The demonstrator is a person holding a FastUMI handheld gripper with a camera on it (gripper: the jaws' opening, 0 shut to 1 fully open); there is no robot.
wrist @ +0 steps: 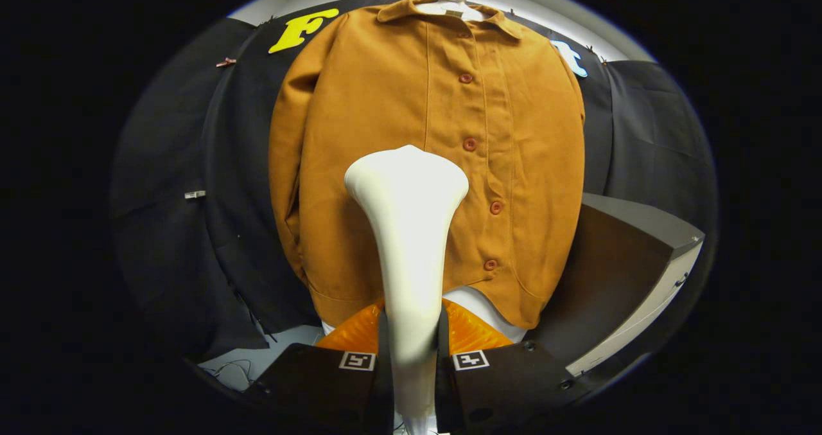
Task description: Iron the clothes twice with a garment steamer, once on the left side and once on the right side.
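A mustard-brown buttoned shirt (398, 101) hangs on a white hanger (449, 8) against the black booth wall. My gripper (411, 338) is shut on the white garment steamer (408, 229), both fingers pressing its slim handle. The steamer's wide head rises ahead of the fingers and stands in front of the shirt's lower middle, just left of the button row (470, 144). Whether the head touches the cloth I cannot tell. The shirt's hem hangs just above an orange ribbed part (472, 332) beyond the fingers.
A dark table or cabinet with a pale edge (642, 274) stands to the right of the shirt. Black cloth (192, 197) covers the wall on the left, with thin cables (237, 367) on the pale floor below it.
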